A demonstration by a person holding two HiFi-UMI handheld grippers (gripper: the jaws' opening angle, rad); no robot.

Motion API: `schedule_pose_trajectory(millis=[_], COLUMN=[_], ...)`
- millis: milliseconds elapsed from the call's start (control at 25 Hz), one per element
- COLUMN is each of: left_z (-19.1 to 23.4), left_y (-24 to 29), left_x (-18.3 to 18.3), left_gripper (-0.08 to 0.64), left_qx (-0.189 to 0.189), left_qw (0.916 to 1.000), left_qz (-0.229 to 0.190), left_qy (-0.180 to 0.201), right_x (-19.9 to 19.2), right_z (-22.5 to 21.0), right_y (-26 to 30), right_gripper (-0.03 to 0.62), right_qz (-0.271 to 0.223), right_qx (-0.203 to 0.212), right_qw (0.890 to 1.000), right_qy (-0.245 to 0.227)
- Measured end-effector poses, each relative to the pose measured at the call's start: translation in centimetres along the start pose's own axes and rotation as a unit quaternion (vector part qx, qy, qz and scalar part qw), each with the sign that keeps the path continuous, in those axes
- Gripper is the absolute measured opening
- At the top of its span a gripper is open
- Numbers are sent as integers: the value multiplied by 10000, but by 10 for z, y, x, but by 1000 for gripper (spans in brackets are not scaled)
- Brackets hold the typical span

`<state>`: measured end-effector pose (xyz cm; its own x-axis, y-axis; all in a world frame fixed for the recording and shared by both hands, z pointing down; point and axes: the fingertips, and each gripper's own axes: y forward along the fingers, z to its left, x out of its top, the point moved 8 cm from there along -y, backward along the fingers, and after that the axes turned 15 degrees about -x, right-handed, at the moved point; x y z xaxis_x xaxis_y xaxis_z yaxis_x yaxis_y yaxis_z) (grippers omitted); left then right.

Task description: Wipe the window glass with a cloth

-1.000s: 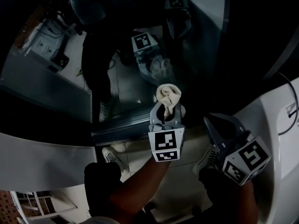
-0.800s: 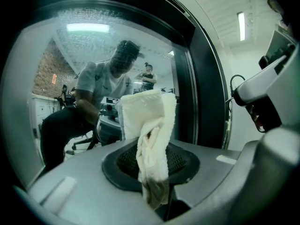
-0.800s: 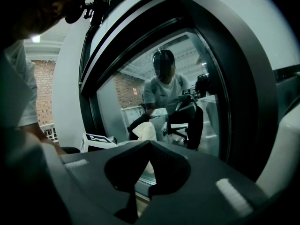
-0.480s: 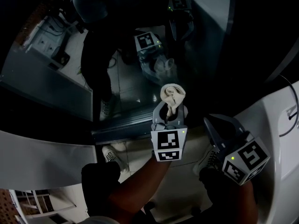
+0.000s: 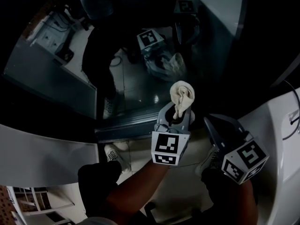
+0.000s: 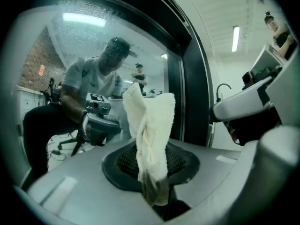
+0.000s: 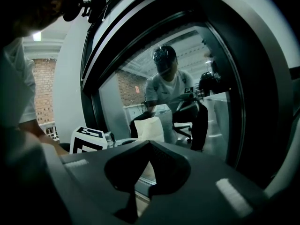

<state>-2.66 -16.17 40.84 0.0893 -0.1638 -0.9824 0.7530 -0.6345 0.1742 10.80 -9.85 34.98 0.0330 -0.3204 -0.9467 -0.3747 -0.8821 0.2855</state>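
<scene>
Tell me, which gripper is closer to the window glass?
Left. The left gripper holds the cloth up right in front of the window glass. The right gripper sits farther back, lower and to the right, shut and empty.

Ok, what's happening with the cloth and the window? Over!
Left gripper shut on cloth. Right gripper shut, empty. Cloth up near window glass, contact unclear. Nothing between them.

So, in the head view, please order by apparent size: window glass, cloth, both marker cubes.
1. window glass, by far
2. right marker cube
3. left marker cube and cloth, too alike to rank; the cubes sit nearer the camera.
</scene>
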Motion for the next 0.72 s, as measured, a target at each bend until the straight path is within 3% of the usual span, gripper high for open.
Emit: schedule_pose_trajectory(millis=[400,600,720], left_z=[-16,-16,-46], left_y=[-5,-2,-5], left_x=[-16,-44,-56], left_gripper=[103,103,103], left_qx=[177,514,722], left_qw=[9996,9983,9972], left_qz=[134,176,187], left_qy=[-178,-193,-77], right_x=[-17,-62,-101], right_z=[-33,-70,-105], right_y=[15,39,27], right_gripper=[2,2,2], right_qz=[-47,-155,-183], right_qx=[379,747,939], right_qw=[9993,9971,9954], right_qy=[-54,-18,-111])
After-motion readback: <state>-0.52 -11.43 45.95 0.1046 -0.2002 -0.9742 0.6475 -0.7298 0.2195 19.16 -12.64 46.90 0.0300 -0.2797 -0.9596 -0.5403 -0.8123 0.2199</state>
